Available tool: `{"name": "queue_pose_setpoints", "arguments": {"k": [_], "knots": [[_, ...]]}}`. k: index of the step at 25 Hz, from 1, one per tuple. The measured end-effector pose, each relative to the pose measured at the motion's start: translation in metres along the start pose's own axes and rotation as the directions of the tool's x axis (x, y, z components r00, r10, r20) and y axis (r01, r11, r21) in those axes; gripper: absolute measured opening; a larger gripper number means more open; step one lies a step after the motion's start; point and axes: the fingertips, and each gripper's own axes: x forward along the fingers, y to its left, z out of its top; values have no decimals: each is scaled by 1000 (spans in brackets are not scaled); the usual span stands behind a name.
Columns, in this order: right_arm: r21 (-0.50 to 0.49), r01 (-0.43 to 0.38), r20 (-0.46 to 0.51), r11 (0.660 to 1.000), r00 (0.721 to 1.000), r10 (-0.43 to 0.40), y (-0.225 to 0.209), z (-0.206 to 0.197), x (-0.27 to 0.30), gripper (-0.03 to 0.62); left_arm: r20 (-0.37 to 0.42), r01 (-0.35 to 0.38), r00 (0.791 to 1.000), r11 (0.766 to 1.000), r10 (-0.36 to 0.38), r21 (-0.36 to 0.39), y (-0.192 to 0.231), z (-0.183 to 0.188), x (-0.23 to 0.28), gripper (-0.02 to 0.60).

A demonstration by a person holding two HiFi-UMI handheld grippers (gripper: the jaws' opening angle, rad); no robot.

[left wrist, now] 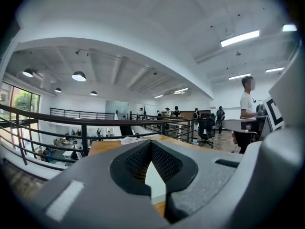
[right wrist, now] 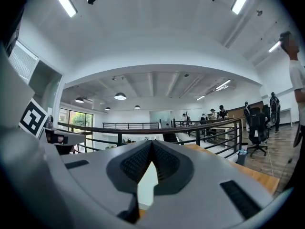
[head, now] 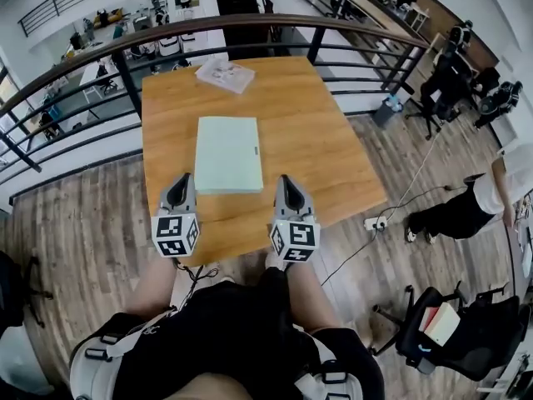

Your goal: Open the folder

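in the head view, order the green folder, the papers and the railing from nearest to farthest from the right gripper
1. Folder: just ahead and to the left of the right gripper, in the middle of the table.
2. Papers: at the table's far edge.
3. Railing: beyond the table, farthest off.

**Hidden / cut off**

In both gripper views the folder [left wrist: 155,181] is mostly covered by the jaws, w/ only a pale sliver seen thru the gap. Print on the papers [head: 225,74] at the far edge of the table [head: 333,140] is too small to be read. A person [head: 491,198] is cut off by the head view's right edge.
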Motion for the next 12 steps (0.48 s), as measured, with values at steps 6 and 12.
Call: {"name": "queue_pose_setpoints", "arguments": {"k": [6, 12], "knots": [[35, -38, -1, 999, 999, 38, -24, -5, 29, 5, -19, -69, 997, 997, 69, 19, 2, 1, 19, 3], [66, -80, -21, 995, 996, 82, -40, -16, 58, 5, -40, -71, 997, 996, 73, 50, -3, 4, 44, 3]]}}
